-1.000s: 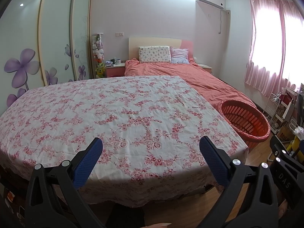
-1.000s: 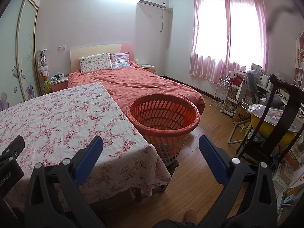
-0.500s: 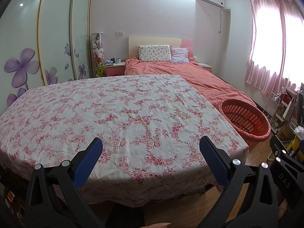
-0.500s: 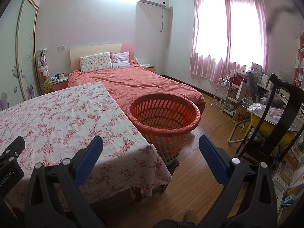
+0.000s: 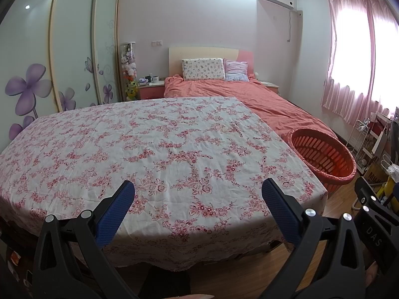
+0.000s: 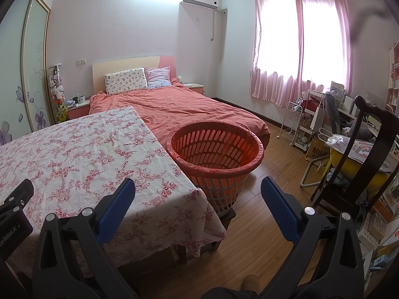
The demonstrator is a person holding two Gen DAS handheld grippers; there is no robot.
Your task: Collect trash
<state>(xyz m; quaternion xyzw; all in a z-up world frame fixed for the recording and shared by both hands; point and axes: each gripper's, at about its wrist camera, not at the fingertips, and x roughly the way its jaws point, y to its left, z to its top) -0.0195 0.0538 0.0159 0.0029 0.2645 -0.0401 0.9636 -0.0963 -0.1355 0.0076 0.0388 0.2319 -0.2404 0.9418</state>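
A red slatted basket point(image 6: 215, 149) lined with a red bag stands on a low stool by the right end of a table under a floral cloth point(image 5: 154, 149). The same basket point(image 5: 321, 157) shows at the right in the left wrist view. I see no loose trash on the cloth. My left gripper point(image 5: 198, 199) hovers open over the table's near edge, nothing between its blue pads. My right gripper point(image 6: 198, 198) is open too, held near the table's right corner, short of the basket.
A bed with a coral cover point(image 6: 179, 107) lies behind the table. Sliding wardrobe doors point(image 5: 49, 57) line the left wall. A dark wooden chair point(image 6: 369, 154), a white wire rack point(image 6: 295, 124) and cluttered shelves stand at the right. Wooden floor point(image 6: 269, 169) lies between basket and chair.
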